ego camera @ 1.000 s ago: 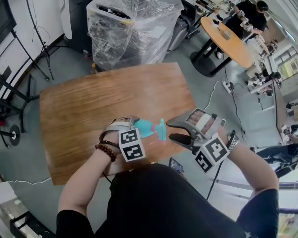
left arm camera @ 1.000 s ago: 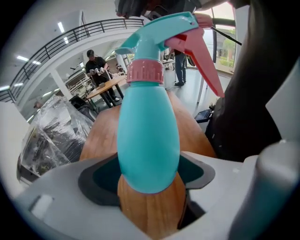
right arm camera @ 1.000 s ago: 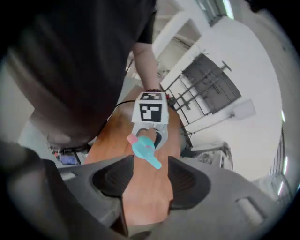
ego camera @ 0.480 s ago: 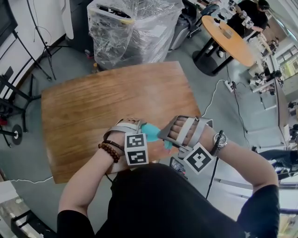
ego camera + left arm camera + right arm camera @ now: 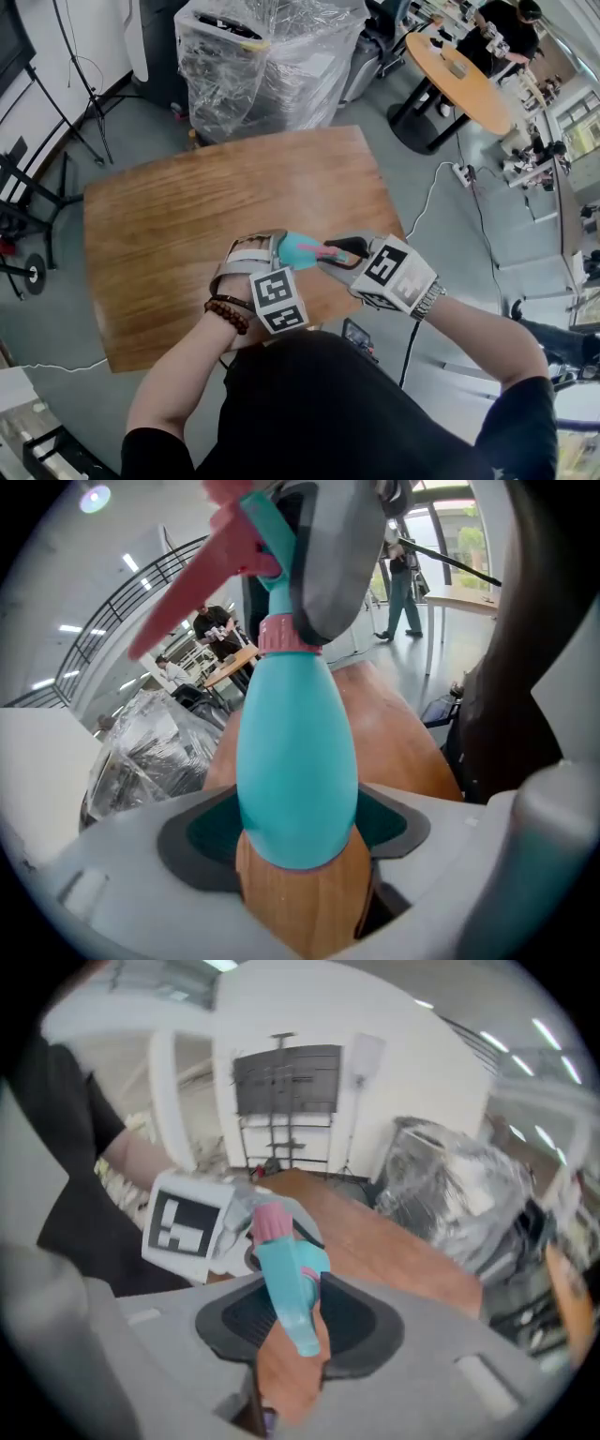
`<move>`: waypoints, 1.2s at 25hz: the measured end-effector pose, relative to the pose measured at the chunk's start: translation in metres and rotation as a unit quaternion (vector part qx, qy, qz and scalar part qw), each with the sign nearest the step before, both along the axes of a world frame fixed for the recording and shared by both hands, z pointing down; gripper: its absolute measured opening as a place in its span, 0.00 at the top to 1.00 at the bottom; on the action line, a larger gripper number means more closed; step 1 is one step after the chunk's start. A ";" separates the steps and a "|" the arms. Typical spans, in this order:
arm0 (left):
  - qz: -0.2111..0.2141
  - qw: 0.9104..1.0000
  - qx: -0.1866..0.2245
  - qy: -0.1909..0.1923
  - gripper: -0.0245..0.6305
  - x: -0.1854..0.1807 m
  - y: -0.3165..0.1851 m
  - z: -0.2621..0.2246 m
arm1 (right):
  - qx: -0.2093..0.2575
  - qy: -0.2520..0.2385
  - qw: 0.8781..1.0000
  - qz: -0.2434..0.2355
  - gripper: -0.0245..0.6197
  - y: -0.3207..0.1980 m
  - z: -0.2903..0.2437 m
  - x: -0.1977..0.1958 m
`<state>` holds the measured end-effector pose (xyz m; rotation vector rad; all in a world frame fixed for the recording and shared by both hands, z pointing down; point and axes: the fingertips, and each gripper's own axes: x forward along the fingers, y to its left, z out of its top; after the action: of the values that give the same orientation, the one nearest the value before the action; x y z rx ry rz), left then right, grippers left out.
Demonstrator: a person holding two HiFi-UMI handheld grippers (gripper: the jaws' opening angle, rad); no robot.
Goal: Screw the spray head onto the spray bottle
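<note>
- Head view: above the near edge of the wooden table (image 5: 169,225), the left gripper (image 5: 274,251) and right gripper (image 5: 339,255) meet nose to nose on the teal spray bottle (image 5: 298,249).
- Left gripper view shows the grip itself: jaws spread wide, pads pressed on the bottle's fat body, pink collar (image 5: 281,635) up top.
- Right gripper view: the jaws have just been closing and they pinch the spray head (image 5: 289,1283), with the left gripper's marker cube (image 5: 183,1224) behind.
</note>
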<state>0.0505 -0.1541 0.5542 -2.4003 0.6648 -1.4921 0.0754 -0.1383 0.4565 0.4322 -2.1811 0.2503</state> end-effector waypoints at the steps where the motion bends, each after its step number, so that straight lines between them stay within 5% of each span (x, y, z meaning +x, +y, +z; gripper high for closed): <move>1: -0.012 1.000 0.007 -0.003 0.36 -0.002 -0.002 0.001 | -0.047 -0.030 0.997 0.062 0.78 -0.005 0.001 0.001; 4: -0.035 0.999 0.028 -0.021 0.36 -0.006 -0.005 0.006 | -0.171 -0.099 0.959 0.205 0.78 -0.013 0.009 0.007; 7: -0.044 0.998 0.026 -0.022 0.36 -0.005 -0.002 0.011 | -0.221 -0.122 0.934 0.254 0.78 -0.012 0.016 0.010; 14: -0.057 0.998 -0.011 0.027 0.36 0.004 0.002 0.018 | -0.156 -0.104 0.962 0.200 0.75 -0.014 0.004 0.009; 18: -0.080 0.992 -0.045 0.086 0.36 0.005 -0.002 0.026 | -0.110 -0.108 0.972 0.178 0.73 -0.019 -0.008 0.008; 23: -0.148 0.969 -0.087 0.176 0.36 -0.005 -0.017 0.040 | -0.016 -0.105 0.986 0.131 0.73 -0.029 -0.024 0.006; 30: -0.242 0.928 -0.101 0.264 0.35 -0.030 -0.044 0.053 | 0.077 -0.112 0.985 0.105 0.74 -0.038 -0.035 0.007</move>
<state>0.0206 -0.1985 0.6072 -2.9867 1.3620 -1.0789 0.0823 -0.1767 0.4216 0.7550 -2.3847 0.2560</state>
